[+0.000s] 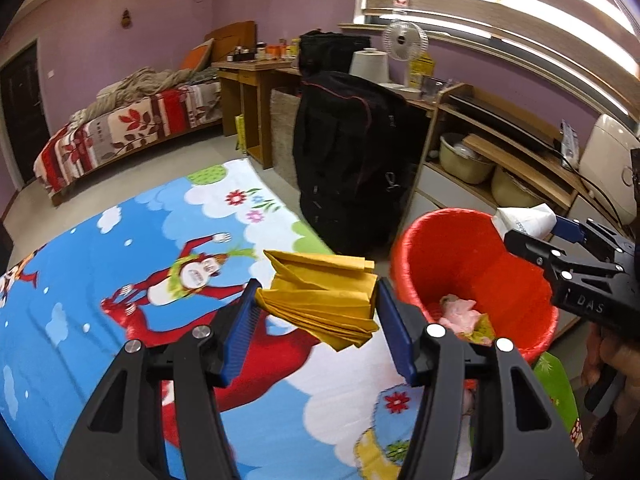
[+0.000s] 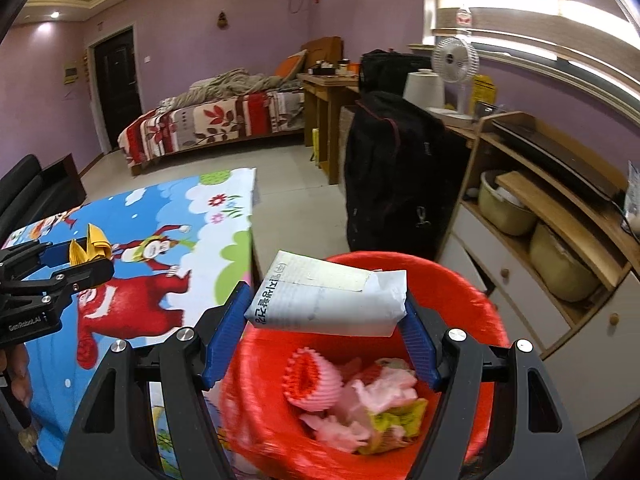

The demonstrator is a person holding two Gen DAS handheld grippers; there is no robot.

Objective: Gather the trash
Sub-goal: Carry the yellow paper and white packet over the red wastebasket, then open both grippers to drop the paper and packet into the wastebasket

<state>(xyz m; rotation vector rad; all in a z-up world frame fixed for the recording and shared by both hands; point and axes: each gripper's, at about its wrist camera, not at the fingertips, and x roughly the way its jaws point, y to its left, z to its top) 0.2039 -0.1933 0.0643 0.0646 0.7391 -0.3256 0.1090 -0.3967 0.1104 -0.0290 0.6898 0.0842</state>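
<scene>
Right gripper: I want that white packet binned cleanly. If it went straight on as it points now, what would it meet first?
Probably the red bin: the right gripper, holding the white packet, points over its open mouth toward the far rim. Depth is unclear.

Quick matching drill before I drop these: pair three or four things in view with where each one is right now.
Things:
1. yellow folded paper
2. white packet
3. pink foam sleeve
4. black bag

Places:
A. standing on the floor by the desk
B. lying inside the red bin
C. held in the left gripper
D. held in the right gripper above the bin

Pairs: 1-C, 2-D, 3-B, 4-A
</scene>
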